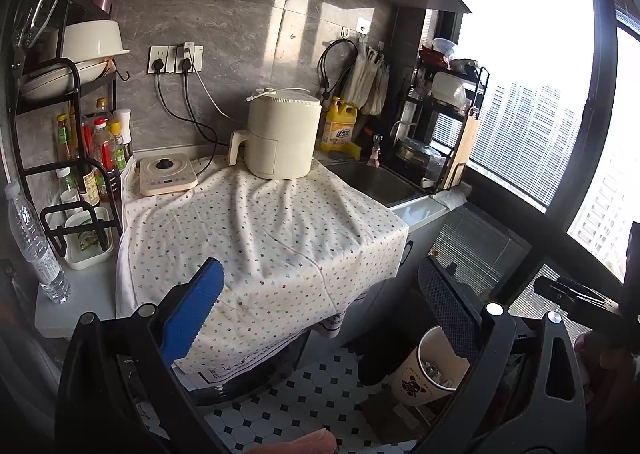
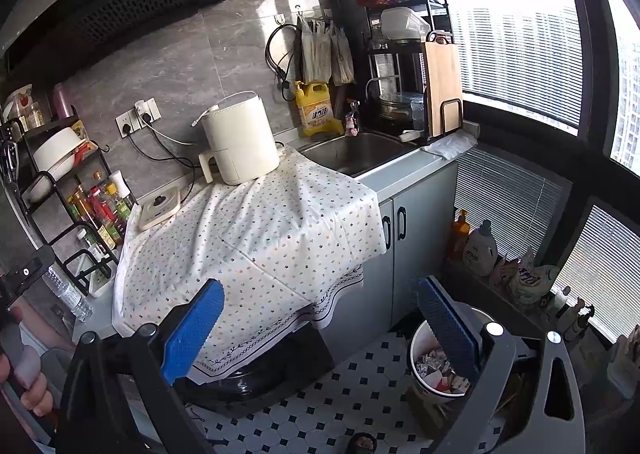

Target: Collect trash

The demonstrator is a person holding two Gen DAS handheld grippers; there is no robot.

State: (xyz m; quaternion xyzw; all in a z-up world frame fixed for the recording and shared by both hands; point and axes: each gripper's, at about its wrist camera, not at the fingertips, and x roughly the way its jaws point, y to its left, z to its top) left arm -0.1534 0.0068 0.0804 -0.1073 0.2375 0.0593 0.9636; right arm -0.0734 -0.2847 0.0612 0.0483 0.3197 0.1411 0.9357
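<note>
Both the left gripper (image 1: 320,318) and the right gripper (image 2: 320,328) hang spread and empty over the near counter edge. The paper cup (image 2: 434,366) of scraps stands on the floor at near right, probably serving as the trash bin.

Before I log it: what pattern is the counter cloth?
White cloth with small multicoloured dots; right wrist view shows it best.

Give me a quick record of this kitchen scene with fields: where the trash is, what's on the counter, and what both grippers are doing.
setting: small kitchen, counter by a window
trash container: white paper bucket on the tiled floor, wrappers inside
counter cover: dotted cloth, no trash visible on it
on the cloth: cream air fryer, upright
beside the cloth: water bottle, upright
sink: steel sink, right of the cloth
left gripper: open, holding nothing
right gripper: open, holding nothing
</note>
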